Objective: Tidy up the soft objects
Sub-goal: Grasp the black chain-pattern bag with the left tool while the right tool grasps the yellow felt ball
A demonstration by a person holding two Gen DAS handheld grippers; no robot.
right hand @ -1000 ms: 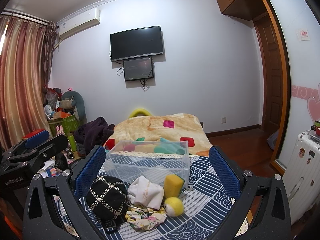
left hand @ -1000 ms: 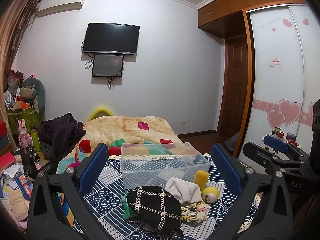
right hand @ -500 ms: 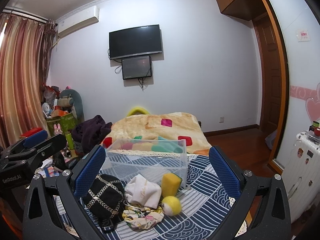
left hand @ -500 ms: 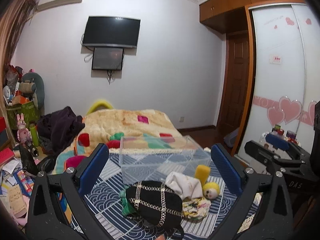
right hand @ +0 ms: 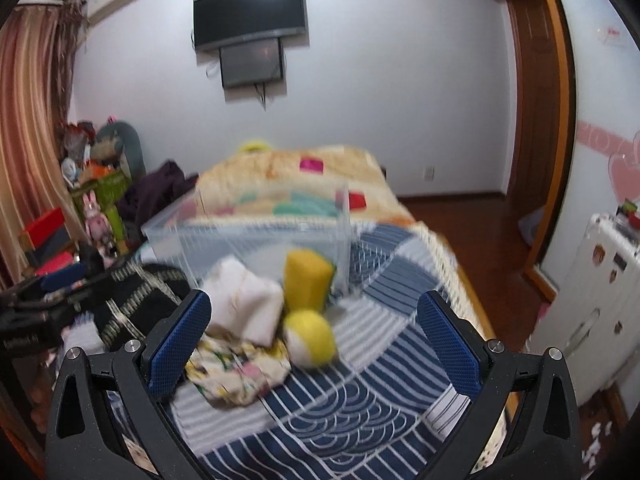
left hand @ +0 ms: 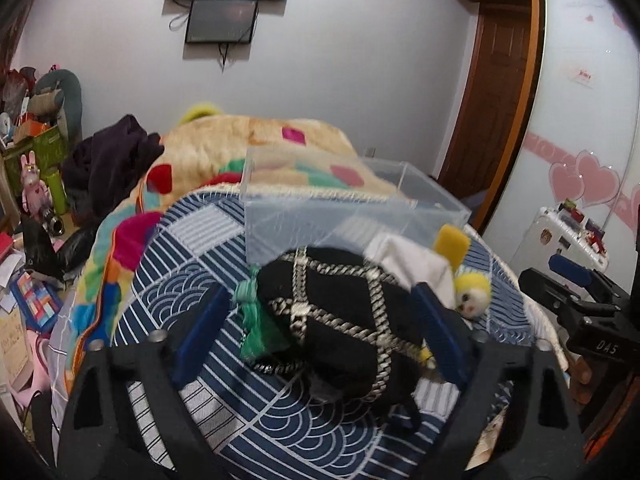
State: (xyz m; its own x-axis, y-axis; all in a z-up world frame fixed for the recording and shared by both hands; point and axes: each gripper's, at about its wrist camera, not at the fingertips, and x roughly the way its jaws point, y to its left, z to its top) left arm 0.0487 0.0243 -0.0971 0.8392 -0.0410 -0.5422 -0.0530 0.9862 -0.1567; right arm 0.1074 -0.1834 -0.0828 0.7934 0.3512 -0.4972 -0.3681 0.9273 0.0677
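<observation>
Left tool: my left tool (left hand: 320,324) has its blue pads apart, one on each side of the black hat (left hand: 340,320) at lower centre of the left view; whether either pad touches the fabric, I cannot tell.
Right tool: my right tool (right hand: 314,346) stands with its pads wide apart, low over the bed; between them lie the yellow ball (right hand: 310,338) and the floral cloth (right hand: 236,372).
Black hat: crossed with silver chain trim, lying on the blue patterned bedspread (left hand: 280,432), a green cloth (left hand: 254,320) at its left edge.
White cloth: folded (right hand: 244,304), centre of the right view, touching the ball.
Yellow sponge: upright (right hand: 307,278), just in front of the clear box.
Clear box: open-topped (left hand: 344,212), on the bedspread above the pile in both views.
</observation>
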